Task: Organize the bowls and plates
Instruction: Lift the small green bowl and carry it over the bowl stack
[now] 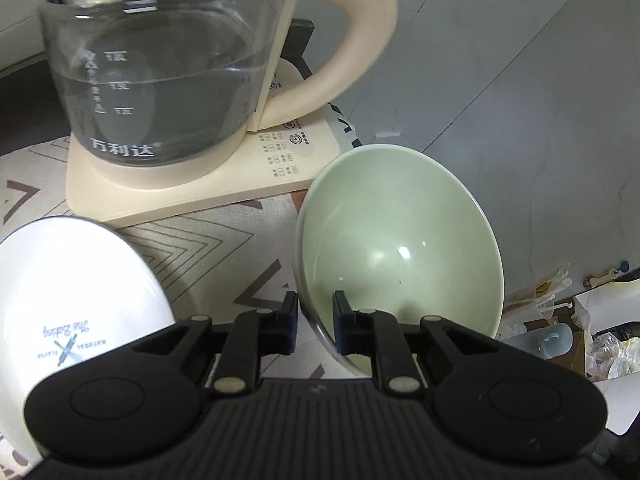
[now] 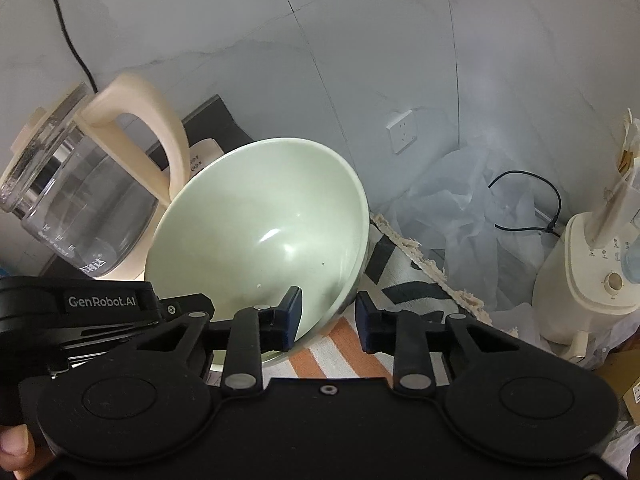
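A pale green bowl (image 1: 400, 248) is tilted up on its side above the patterned tablecloth. My left gripper (image 1: 316, 316) is shut on its rim, one finger inside and one outside. In the right wrist view the same green bowl (image 2: 260, 232) stands tilted, and my right gripper (image 2: 328, 316) straddles its rim with a visible gap on the outer side, so it is open. A white plate (image 1: 68, 312) with blue print lies at the lower left of the left wrist view.
A glass kettle (image 1: 160, 80) with a cream handle stands on its cream base (image 1: 192, 188) just behind the bowl. The table's frayed edge (image 2: 424, 264) runs right of the bowl. A cream appliance (image 2: 592, 276) and plastic sheeting are on the floor beyond.
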{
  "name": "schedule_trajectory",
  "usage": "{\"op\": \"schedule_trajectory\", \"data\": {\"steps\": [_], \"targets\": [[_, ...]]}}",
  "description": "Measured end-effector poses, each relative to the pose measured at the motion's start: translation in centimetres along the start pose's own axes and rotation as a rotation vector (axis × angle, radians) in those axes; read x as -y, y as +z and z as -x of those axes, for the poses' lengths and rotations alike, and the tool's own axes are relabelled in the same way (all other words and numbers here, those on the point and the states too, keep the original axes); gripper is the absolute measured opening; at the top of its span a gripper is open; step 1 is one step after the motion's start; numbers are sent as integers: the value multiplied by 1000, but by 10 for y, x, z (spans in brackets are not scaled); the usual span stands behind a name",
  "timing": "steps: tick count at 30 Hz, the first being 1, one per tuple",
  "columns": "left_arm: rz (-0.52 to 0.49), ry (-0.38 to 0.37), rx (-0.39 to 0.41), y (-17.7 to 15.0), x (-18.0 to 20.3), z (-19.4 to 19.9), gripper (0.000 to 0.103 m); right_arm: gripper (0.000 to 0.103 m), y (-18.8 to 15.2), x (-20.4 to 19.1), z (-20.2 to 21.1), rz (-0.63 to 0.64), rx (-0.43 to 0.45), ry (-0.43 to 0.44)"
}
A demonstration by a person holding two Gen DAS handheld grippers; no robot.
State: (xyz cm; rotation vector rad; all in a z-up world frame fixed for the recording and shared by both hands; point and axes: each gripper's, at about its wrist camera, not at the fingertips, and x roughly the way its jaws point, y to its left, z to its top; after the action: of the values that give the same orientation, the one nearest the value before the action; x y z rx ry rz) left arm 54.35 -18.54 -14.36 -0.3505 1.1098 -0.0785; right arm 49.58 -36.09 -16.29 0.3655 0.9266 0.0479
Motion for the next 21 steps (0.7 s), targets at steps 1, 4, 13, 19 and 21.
{"op": "schedule_trajectory", "data": {"steps": [1,4,13,19,21], "targets": [[-2,-1,7,-1,0,4,16,28,-1,-1,2,4,5,0],[-11,-8,21,-6,0,15,16,28,-5,-4,12,12,27,3],[1,-35,66,-24,-7,52,16,28,-21,-15,49,8,80,6],[14,-45,93,-39,-13,78,16,28,-34,-25,76,14,107,8],[19,-46,103,-44,-16,87,16,28,-38,-29,84,16,115,10]]}}
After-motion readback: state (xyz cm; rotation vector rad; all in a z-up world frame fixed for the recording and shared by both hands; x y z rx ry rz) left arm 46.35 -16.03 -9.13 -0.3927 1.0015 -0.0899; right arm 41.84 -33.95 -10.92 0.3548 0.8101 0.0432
